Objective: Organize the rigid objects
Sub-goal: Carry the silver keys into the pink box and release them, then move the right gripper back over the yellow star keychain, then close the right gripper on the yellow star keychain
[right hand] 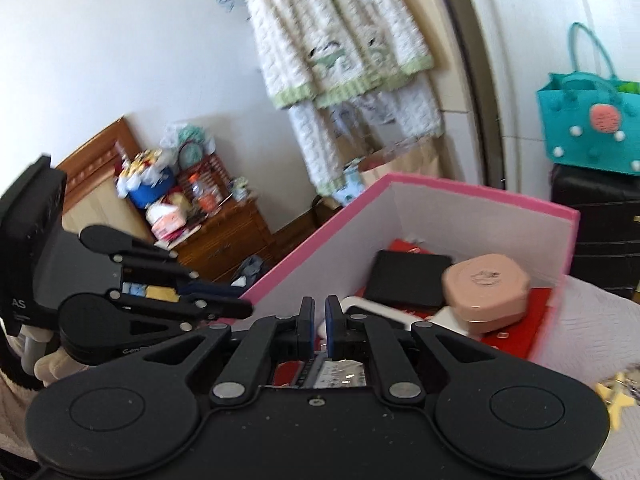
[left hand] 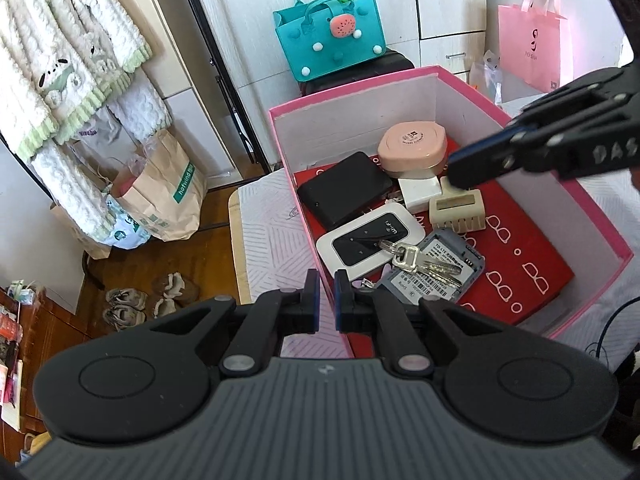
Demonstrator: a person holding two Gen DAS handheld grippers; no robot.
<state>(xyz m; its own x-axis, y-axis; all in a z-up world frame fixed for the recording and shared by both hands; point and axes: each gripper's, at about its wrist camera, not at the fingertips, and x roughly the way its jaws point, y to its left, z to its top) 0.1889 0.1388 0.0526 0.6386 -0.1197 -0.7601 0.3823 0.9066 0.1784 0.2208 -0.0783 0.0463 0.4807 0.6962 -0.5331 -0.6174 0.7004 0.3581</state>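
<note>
Left wrist view: the left gripper (left hand: pixel 327 300) sits low at the near rim of the pink box (left hand: pixel 604 216), its fingers nearly closed with a thin gap between the pads, and the box's near wall passes through that gap; whether the pads press it is unclear. The box stands on a white patterned cloth (left hand: pixel 272 240). Inside, on a red sheet (left hand: pixel 532 256), lie a black case (left hand: pixel 345 189) toward the far left corner, a pink compact (left hand: pixel 412 145) by the far wall, a white charger (left hand: pixel 420 192), a beige hair claw (left hand: pixel 458 207), a white wifi router (left hand: pixel 370 240), a bunch of keys (left hand: pixel 420 262) and a grey battery cover (left hand: pixel 432 272) near the front wall. The right gripper (left hand: pixel 456 174) reaches in from the right edge, angled downward, its tip just above the hair claw; from here its fingers look together, holding nothing.

Right wrist view, somewhat blurred: the right gripper (right hand: pixel 318 326) hovers over the box (right hand: pixel 572 232), fingers almost shut and empty. The compact (right hand: pixel 486 288) and black case (right hand: pixel 412 278) lie ahead by the far wall. The left gripper (right hand: pixel 240 308) is level at the box's left rim, fingers drawn close.
</note>
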